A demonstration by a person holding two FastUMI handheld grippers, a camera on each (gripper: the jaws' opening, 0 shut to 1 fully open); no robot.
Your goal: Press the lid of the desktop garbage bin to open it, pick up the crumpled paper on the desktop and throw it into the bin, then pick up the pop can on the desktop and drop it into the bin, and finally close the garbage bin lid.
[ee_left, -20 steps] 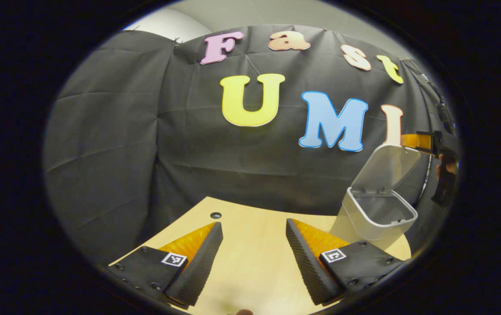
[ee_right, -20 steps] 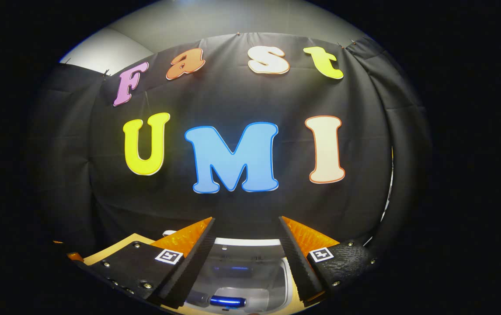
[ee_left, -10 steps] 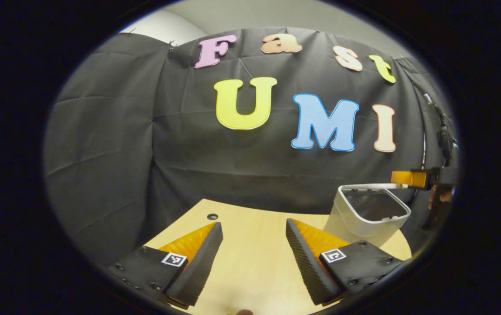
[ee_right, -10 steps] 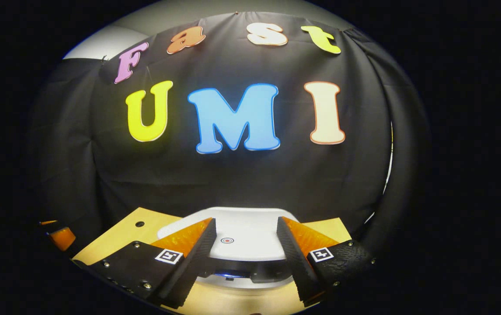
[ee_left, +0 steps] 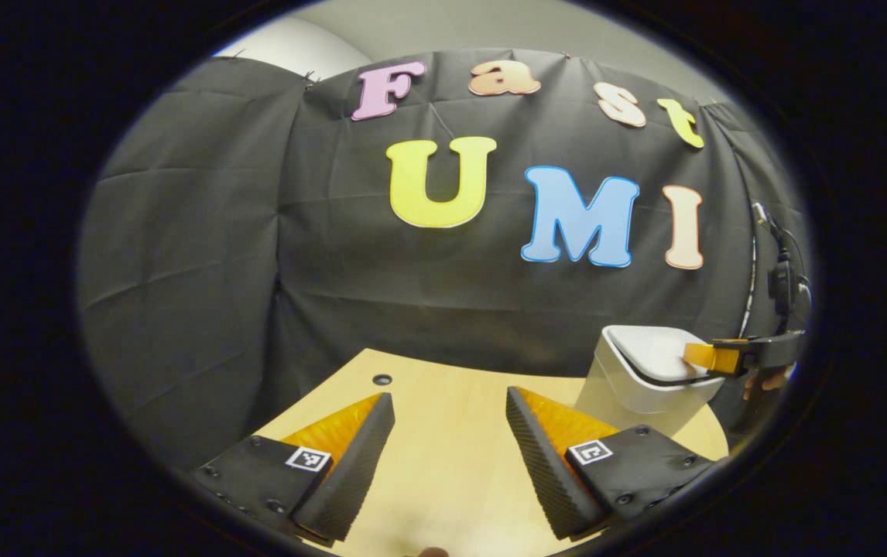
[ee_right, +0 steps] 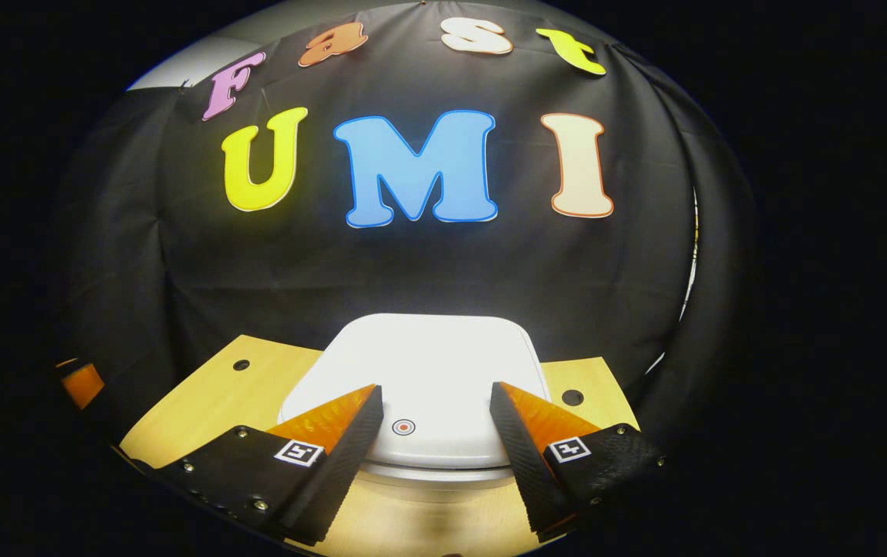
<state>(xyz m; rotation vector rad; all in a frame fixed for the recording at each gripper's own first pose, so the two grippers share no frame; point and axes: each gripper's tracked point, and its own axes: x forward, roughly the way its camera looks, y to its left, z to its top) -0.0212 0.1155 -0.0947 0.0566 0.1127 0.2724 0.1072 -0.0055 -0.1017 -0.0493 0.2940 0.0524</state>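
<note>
Right gripper view: right tool (ee_right: 434,402) open over bin lid (ee_right: 428,363) | left tool (ee_left: 450,406) open above desk (ee_left: 443,464)

Bare desktop (ee_left: 443,456) lies open ahead of my left gripper (ee_left: 450,402); the bin (ee_left: 637,387) blocks its right, its lid (ee_right: 420,379) under my right gripper (ee_right: 436,393)

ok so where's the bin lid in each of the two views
Left gripper view: the bin lid sits at the right, above this view's own right finger, with the right tool resting on its far edge.
Right gripper view: the lid is at lower centre, just ahead of the right tool's open fingers.
Shared landmark: the wooden desktop under the bin.
</note>
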